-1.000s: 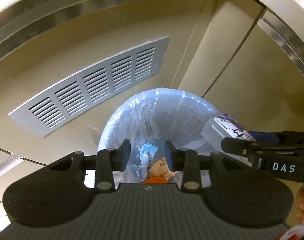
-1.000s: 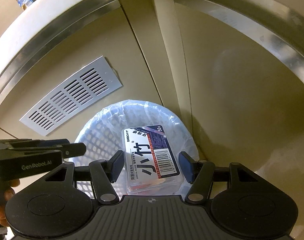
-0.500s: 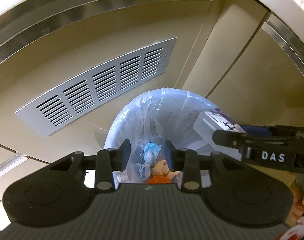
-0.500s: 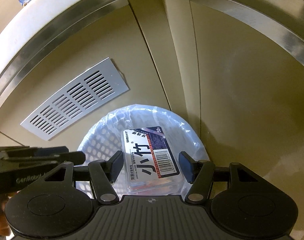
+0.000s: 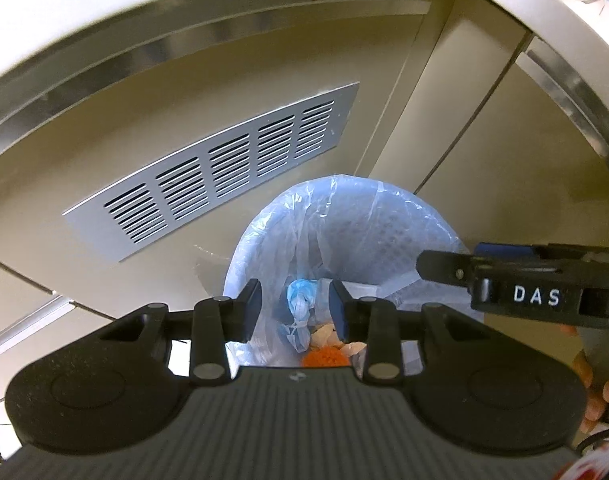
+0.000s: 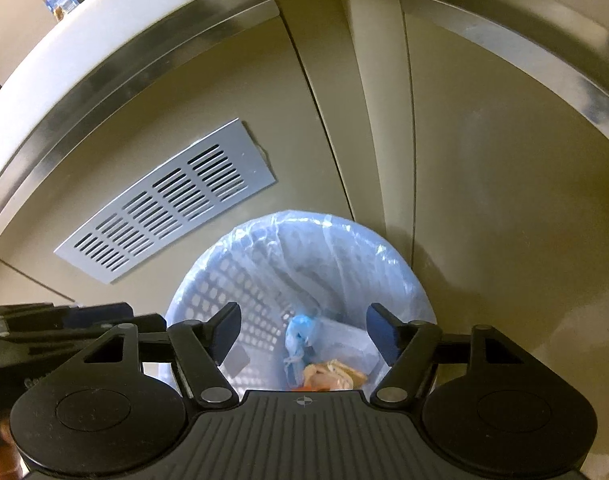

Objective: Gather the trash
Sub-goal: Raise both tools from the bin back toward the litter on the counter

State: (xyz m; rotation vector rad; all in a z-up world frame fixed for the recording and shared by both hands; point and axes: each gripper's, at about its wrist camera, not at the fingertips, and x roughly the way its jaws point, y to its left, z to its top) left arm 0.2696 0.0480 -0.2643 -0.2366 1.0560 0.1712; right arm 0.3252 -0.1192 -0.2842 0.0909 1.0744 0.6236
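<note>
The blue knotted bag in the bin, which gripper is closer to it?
Hard to call; both hover above the bin. The left gripper frames the blue knotted bag; the right gripper hangs open over it.

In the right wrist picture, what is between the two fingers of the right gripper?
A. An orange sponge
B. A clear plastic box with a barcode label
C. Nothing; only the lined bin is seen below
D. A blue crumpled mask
C: the right gripper stands open and empty, its jaws just widened, above the round white mesh bin with a clear plastic liner.
</note>
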